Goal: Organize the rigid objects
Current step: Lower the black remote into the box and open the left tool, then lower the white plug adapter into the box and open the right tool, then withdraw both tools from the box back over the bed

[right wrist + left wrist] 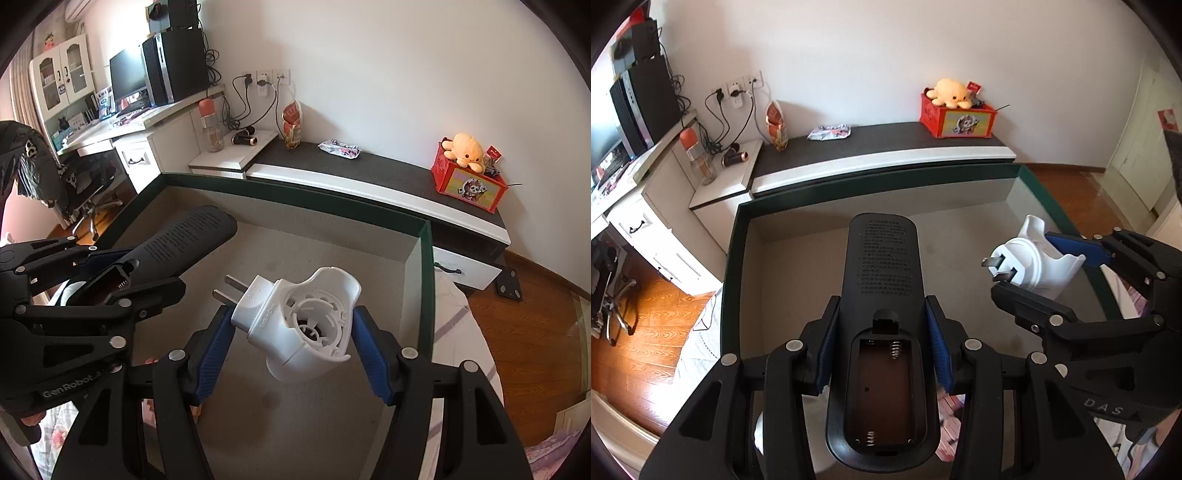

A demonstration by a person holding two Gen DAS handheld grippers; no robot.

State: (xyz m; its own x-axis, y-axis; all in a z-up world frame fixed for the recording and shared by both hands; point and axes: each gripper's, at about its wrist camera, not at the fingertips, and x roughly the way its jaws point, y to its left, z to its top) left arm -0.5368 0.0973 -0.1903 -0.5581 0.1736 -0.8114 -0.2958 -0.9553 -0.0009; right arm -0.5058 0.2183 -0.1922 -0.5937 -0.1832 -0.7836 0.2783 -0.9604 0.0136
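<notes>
My left gripper [882,347] is shut on a black remote control [881,280], held back side up with its battery bay uncovered and empty. The same remote [184,240] juts in from the left of the right wrist view, gripped by the left gripper [122,280]. My right gripper [291,332] is shut on a white plug adapter [299,325] with two metal prongs pointing left. In the left wrist view this adapter [1034,262] shows at the right, between the right gripper's [1038,262] blue pads. Both objects hang above a glass-topped table [798,258].
The table [332,243] has a dark green rim. Behind it runs a low black-and-white bench [886,147] bearing a red box with a plush octopus [956,114], a snack packet [829,132] and an orange bag [775,125]. A desk with a computer [173,62] stands at the left.
</notes>
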